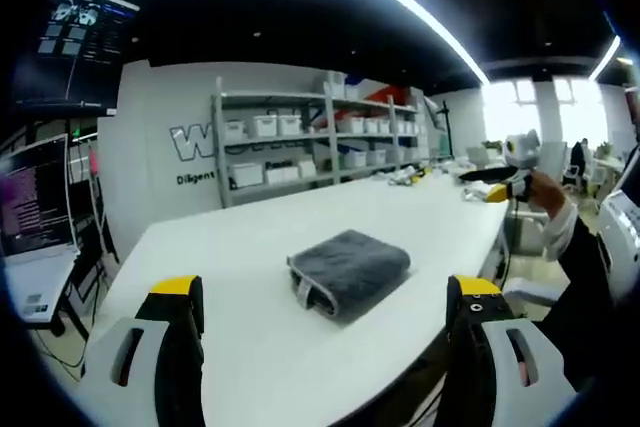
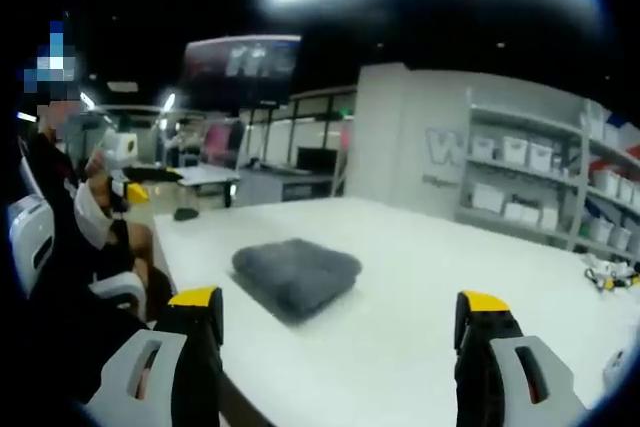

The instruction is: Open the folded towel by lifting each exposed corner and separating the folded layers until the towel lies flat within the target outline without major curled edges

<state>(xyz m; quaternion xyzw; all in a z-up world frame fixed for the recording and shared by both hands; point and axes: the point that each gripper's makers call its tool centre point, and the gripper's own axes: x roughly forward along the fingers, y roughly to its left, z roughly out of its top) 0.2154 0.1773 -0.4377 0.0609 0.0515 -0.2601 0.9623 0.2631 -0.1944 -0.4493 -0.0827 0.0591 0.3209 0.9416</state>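
Towel (image 1: 349, 270) — grey, folded, mid-frame on the white worktop (image 1: 420, 207). Left gripper (image 1: 325, 307) and right gripper (image 2: 340, 312) fingers spread, empty. Wall lettering upper left — partly hidden, "W…".

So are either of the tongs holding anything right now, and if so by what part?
Nothing is held. The left tongs and right tongs are both open, short of the folded grey towel lying untouched on the white table.
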